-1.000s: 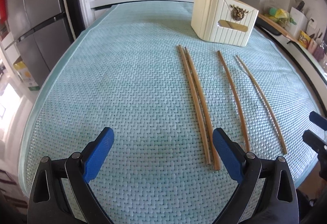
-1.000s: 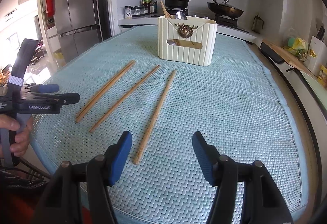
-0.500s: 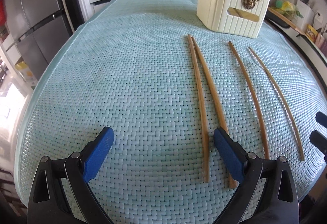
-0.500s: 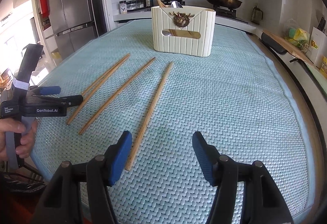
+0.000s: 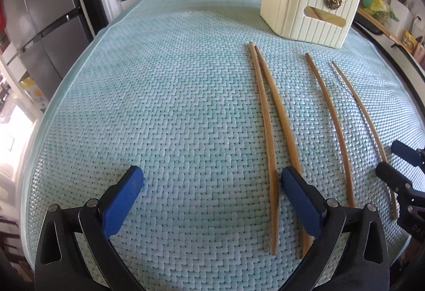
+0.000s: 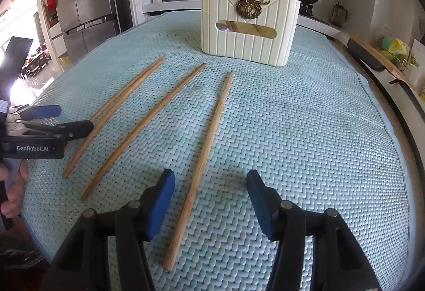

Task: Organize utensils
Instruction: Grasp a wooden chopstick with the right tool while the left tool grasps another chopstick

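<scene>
chopsticks: four lie flat on the mat-covered desk [image 6: 318,131] | rightmost chopstick [image 6: 204,155] runs between the right tongs [image 6: 209,200], wide open, holding nothing | touching pair [image 5: 268,115] lies just inside the right finger of the left tongs [image 5: 209,184], wide open, empty | cream holder [image 6: 249,28] stands beyond all four.
</scene>
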{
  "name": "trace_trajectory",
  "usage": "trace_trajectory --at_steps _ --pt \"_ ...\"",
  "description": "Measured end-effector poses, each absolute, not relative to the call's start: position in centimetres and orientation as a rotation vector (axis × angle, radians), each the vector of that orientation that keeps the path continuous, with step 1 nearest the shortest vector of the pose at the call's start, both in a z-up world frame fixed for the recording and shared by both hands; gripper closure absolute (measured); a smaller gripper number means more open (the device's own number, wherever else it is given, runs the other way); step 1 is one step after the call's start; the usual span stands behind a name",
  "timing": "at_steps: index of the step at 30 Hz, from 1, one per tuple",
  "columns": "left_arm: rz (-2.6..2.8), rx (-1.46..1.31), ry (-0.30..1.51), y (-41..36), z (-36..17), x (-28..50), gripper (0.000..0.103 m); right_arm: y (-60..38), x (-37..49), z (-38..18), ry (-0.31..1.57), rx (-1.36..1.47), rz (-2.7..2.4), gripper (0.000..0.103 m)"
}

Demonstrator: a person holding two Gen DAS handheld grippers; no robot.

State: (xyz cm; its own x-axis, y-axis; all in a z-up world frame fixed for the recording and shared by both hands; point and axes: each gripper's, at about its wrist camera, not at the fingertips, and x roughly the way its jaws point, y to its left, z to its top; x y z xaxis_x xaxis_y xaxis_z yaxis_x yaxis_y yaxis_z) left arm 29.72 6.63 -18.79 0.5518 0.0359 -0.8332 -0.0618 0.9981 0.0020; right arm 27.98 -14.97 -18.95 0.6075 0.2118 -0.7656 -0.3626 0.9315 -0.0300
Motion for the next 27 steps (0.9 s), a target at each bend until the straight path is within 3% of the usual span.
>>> trace_trajectory --at_steps 22,23,25,27 --pt "0.053 -0.037 0.963 8.0 -19.1 38.8 0.0 -14.3 38.4 -19.5 0.906 -0.176 0.313 0.046" --pt "0.038 -0.031 0.971 7.9 -19.0 39.1 0.0 -14.3 38.4 -19.4 0.909 -0.175 0.314 0.047" --pt "0.015 -0.018 0.988 8.1 -19.0 39.9 0.0 -14.1 38.4 -19.2 0.906 -0.166 0.337 0.063" --pt "-0.003 -0.01 1.006 7.9 -18.9 40.1 0.0 -13.6 38.5 -19.0 0.908 -0.177 0.357 0.07"
